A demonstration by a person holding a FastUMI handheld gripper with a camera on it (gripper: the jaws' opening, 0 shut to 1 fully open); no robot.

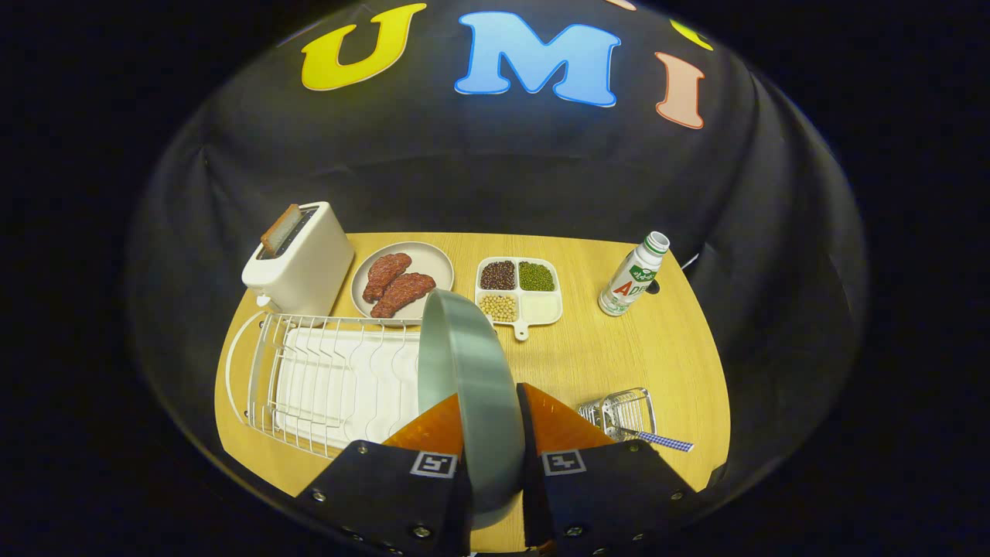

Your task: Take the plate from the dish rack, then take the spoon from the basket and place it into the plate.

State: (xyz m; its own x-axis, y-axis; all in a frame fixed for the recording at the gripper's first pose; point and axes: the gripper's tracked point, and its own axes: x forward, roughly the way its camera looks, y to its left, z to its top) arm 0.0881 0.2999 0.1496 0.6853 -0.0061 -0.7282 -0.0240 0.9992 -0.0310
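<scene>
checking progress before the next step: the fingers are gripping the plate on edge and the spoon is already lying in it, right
Not quite. The gripper view shows the fingers gripping the grey-green plate on edge, but the spoon is not in it: it sits in the wire basket on the table, beside the fingers, its checked handle sticking out.

The plate [470,371], gripped on edge between the gripper [490,422] jaws, looks smooth with a dull satin sheen. Beside it, the dish rack [325,379] is thin coated wire over a matt plastic tray. Beyond the rack the toaster [302,259] has a smooth, faintly glossy shell. The table [657,348] shows matt wood grain — the basket [619,411] on it is shiny metal wire.
</scene>
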